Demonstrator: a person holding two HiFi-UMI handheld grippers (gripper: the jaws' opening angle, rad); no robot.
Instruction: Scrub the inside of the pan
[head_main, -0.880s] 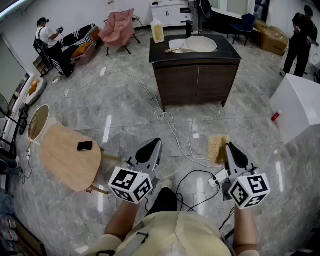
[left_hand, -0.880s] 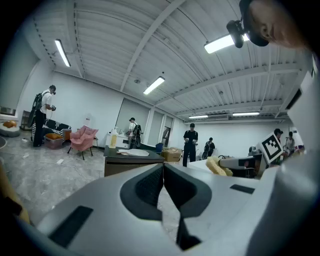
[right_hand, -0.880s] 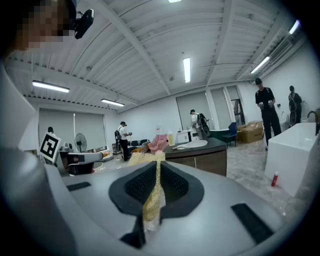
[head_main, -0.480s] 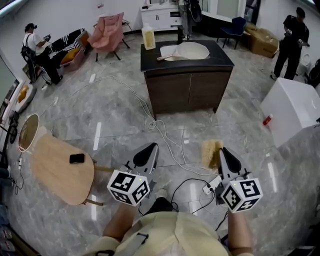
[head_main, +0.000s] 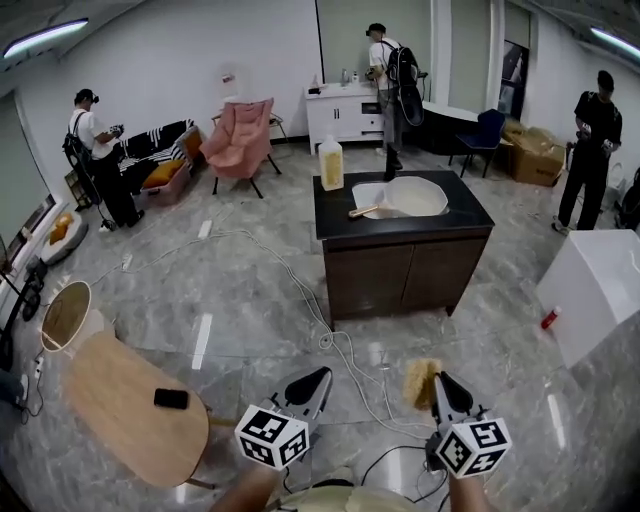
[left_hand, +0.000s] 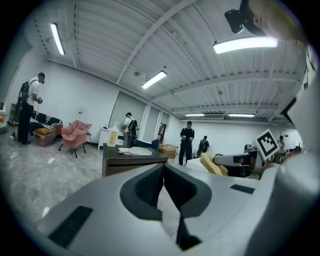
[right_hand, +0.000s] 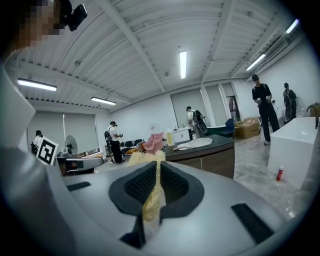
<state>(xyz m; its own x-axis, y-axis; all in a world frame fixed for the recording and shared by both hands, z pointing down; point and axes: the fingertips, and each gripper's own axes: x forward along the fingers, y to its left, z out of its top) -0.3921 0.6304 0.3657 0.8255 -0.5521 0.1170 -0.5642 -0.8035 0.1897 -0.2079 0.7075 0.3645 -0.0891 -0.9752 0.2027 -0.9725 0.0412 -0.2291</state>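
The pale pan (head_main: 407, 196) with a wooden handle lies on a dark counter (head_main: 400, 222) several steps ahead; it also shows as the pan (left_hand: 133, 150) and the pan (right_hand: 198, 142) in the gripper views. A bottle of yellowish liquid (head_main: 330, 165) stands beside it. My left gripper (head_main: 320, 376) is low in the head view, shut and empty; the left gripper (left_hand: 163, 168) shows its pads touching. My right gripper (head_main: 438, 381) is shut on a yellow sponge (head_main: 420, 383). The sponge (right_hand: 150, 192) is squeezed between the pads of the right gripper (right_hand: 157, 165).
A wooden table (head_main: 115, 415) with a phone (head_main: 171, 398) stands at my left. Cables (head_main: 335, 340) trail over the grey floor between me and the counter. A white box (head_main: 600, 285) and a small red bottle (head_main: 548, 318) are at the right. People stand at the room's edges.
The head view has tilted up, so more of the room shows and both grippers sit lower in the frame. The sponge stays in the right gripper.
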